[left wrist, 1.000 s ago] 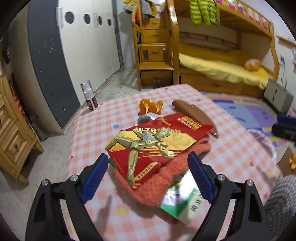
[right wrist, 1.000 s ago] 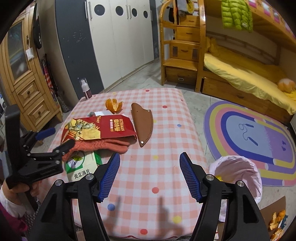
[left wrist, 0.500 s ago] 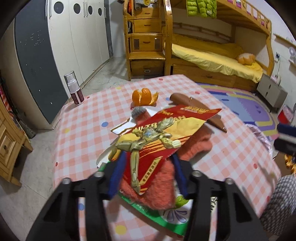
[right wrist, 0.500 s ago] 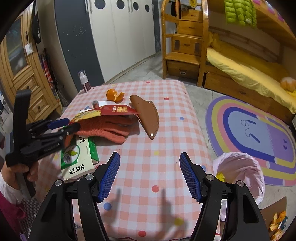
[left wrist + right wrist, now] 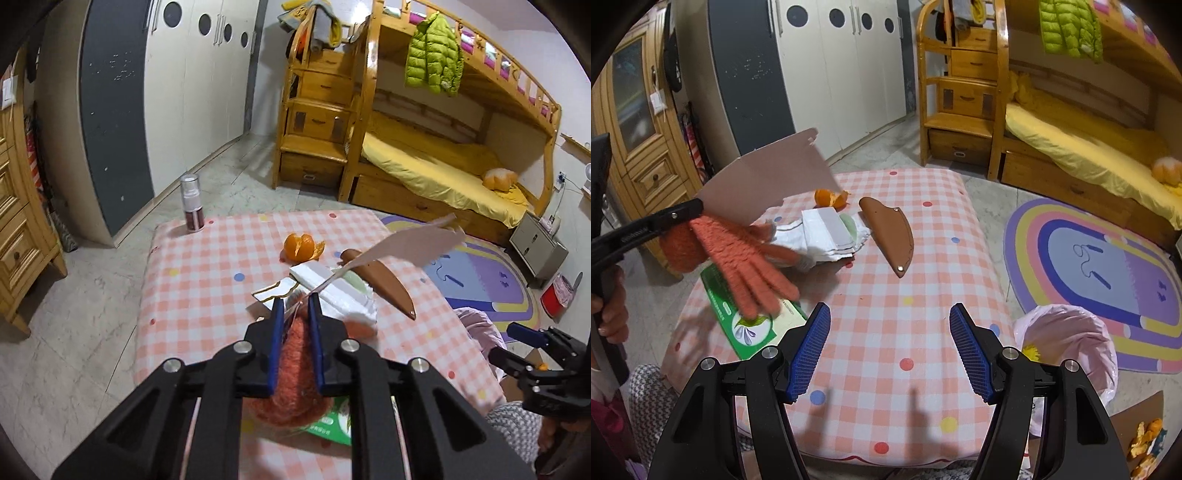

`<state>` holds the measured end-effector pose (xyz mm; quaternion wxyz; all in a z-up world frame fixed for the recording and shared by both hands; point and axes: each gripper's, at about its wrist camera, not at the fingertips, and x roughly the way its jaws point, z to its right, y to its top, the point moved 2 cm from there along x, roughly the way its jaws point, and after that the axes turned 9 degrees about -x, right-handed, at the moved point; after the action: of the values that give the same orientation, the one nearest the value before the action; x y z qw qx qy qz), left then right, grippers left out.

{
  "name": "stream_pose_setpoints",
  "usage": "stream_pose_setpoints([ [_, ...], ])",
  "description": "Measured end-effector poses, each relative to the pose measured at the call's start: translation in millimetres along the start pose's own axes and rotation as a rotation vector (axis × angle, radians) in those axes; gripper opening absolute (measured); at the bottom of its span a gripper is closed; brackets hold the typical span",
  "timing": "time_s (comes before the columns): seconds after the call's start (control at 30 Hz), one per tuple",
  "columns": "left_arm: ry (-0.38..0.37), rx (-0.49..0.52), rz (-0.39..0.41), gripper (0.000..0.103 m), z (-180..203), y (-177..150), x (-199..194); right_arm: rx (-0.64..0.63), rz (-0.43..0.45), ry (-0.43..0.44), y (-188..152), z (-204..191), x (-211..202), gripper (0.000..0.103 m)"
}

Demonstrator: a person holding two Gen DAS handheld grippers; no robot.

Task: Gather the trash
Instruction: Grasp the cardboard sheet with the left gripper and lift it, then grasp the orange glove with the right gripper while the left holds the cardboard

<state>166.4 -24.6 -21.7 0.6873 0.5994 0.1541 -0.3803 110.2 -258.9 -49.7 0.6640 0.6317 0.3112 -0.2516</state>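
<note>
My left gripper point(image 5: 295, 301) is lifted above the checked table point(image 5: 207, 280), its jaws closing on the edge of a snack wrapper point(image 5: 406, 243) and on an orange knitted glove point(image 5: 295, 369) caught with it. From the right wrist, the left gripper point(image 5: 690, 210) holds the wrapper point(image 5: 768, 184) silver side out while the glove point(image 5: 738, 254) dangles below. My right gripper point(image 5: 890, 317) stands open over the table's near edge with nothing in it. A pink trash bag point(image 5: 1067, 332) sits on the floor to its right. An orange peel point(image 5: 831, 197) lies at the far side.
White packets point(image 5: 827, 232), a brown leather sheath point(image 5: 890, 232) and a green box point(image 5: 746, 317) lie on the table. A spray bottle point(image 5: 192, 203) stands at the far left corner. Beyond are a bunk bed, a rug and wardrobes. More peel lies on the floor point(image 5: 1145, 439).
The left jaws closed over the red wrapper and glove and rose, tipping the wrapper so its silver back shows and uncovering white packets. The right gripper stayed put.
</note>
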Motion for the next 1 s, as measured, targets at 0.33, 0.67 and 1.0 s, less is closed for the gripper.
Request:
stream_pose_setpoints([
  [0.33, 0.004, 0.021, -0.133, 0.02, -3, -17, 34, 0.007, -0.005, 0.005, -10, 3, -5, 0.068],
  [0.67, 0.07, 0.268, -0.121, 0.009, 24, -21, 62, 0.031, -0.025, -0.003, -18, 17, -1, 0.07],
  [1.0, -0.002, 0.144, 0.093, 0.002, 23, 12, -16, -0.008, -0.015, 0.023, -11, -4, -5, 0.072],
])
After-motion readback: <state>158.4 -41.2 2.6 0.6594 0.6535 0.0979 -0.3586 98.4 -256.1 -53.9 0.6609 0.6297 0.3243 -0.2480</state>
